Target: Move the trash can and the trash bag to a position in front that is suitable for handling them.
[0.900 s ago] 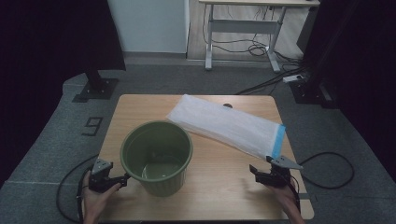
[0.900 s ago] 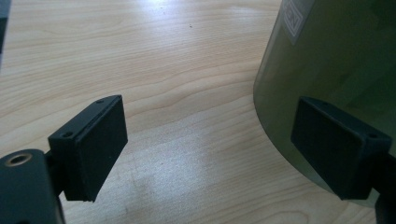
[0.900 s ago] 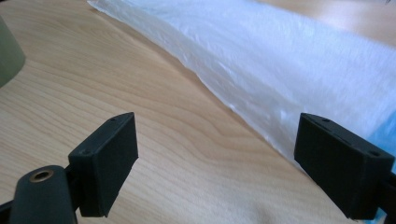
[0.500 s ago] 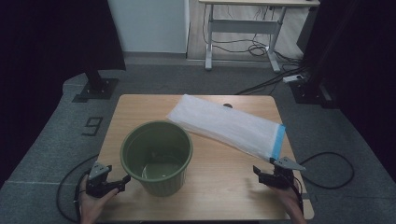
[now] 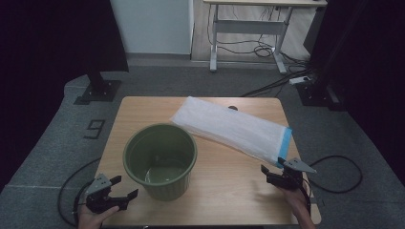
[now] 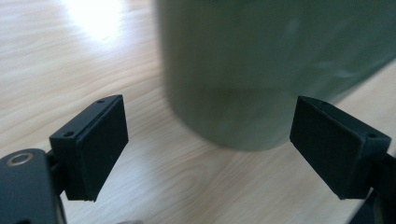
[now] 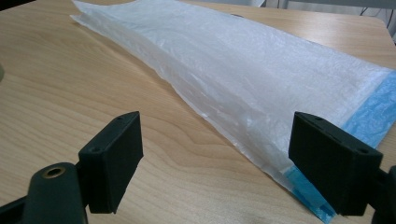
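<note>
A bucket stands on the table, left of the frame's centre. Behind and right of it a plastic bag lies flat, slanting from upper centre to the right edge. The left gripper sits at lower left, just beside the bucket; the right gripper at lower right, near the bag's lower end.

- left gripper pulled back toward the near table edge, now sits lower left of the round olive-green plastic bucket (clear of its wall, nothing between the spread jaws)
- right gripper also drew back toward the near edge, now further from the blue-edged end of the flat translucent white plastic bag; jaws wide, nothing between them
</note>
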The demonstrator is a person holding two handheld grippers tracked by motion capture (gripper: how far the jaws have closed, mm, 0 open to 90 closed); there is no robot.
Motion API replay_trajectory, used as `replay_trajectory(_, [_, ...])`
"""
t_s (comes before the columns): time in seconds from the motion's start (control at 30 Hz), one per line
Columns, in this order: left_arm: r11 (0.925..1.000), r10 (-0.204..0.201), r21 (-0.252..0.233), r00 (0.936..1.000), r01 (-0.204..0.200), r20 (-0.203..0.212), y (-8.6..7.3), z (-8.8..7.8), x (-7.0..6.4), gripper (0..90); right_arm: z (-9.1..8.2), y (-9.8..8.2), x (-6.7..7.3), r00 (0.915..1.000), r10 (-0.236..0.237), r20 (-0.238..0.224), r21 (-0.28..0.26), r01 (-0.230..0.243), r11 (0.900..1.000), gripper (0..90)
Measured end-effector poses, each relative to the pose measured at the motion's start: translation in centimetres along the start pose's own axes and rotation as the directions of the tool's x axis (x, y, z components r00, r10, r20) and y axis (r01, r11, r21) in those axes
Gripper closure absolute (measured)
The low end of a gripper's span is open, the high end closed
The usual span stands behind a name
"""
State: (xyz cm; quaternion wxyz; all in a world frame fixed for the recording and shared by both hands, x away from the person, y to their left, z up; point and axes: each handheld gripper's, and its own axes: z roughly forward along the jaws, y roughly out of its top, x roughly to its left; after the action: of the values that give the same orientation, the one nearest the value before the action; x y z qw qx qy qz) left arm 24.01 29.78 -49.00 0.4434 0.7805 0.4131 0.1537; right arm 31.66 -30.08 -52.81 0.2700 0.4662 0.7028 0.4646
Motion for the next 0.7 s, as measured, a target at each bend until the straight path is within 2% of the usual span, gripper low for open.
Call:
replay_trajectory(0.1, [0.9994, 0.031, -0.019, 0.9980, -0.030, 0.055, 0.7, 0.4, -0.7, 10.5, -0.2, 0.0, 0.2, 0.9995, -0.004, -0.030, -0.015, 0.004, 1.000, 17.6])
replay_trajectory(0.13, [0.9994, 0.031, -0.019, 0.9980, -0.030, 0.055, 0.7, 0.4, -0.7, 10.4, -0.3, 0.0, 0.2, 0.9994, -0.007, -0.035, -0.021, 0.006, 1.000, 17.7])
replay_trajectory(0.2, [0.9970, 0.074, -0.026, 0.9937, -0.072, 0.084, 1.5, 1.2, -1.3, 10.3, -0.5, 0.0, 0.2, 0.9992, -0.012, -0.038, -0.026, 0.011, 1.000, 17.7])
replay_trajectory(0.27, [0.9963, 0.085, -0.021, 0.9916, -0.083, 0.098, 1.8, 1.4, -1.4, 7.8, -0.5, -0.1, 0.1, 0.9993, -0.012, -0.035, -0.029, 0.011, 1.000, 17.7])
replay_trajectory(0.3, [0.9949, 0.100, -0.023, 0.9883, -0.098, 0.115, 2.2, 1.8, -1.5, 7.8, -0.5, -0.1, 0.0, 0.9994, -0.009, -0.034, -0.028, 0.008, 1.000, 17.7])
replay_trajectory(0.5, [0.9921, 0.125, -0.026, 0.9835, -0.123, 0.130, 3.5, 3.8, -2.2, 9.3, -0.6, -0.2, -0.1, 0.9993, -0.018, -0.032, -0.029, 0.017, 0.999, 17.7])
replay_trajectory(0.57, [0.9921, 0.125, -0.025, 0.9836, -0.123, 0.130, 3.7, 4.1, -2.3, 9.3, -0.7, -0.3, -0.4, 0.9994, -0.011, -0.032, -0.027, 0.011, 1.000, 17.7])
replay_trajectory(0.7, [0.9932, 0.116, -0.020, 0.9852, -0.114, 0.126, 4.9, 6.1, -3.1, 10.5, -1.0, -0.5, -0.7, 0.9997, -0.006, -0.025, -0.024, 0.005, 1.000, 17.8])
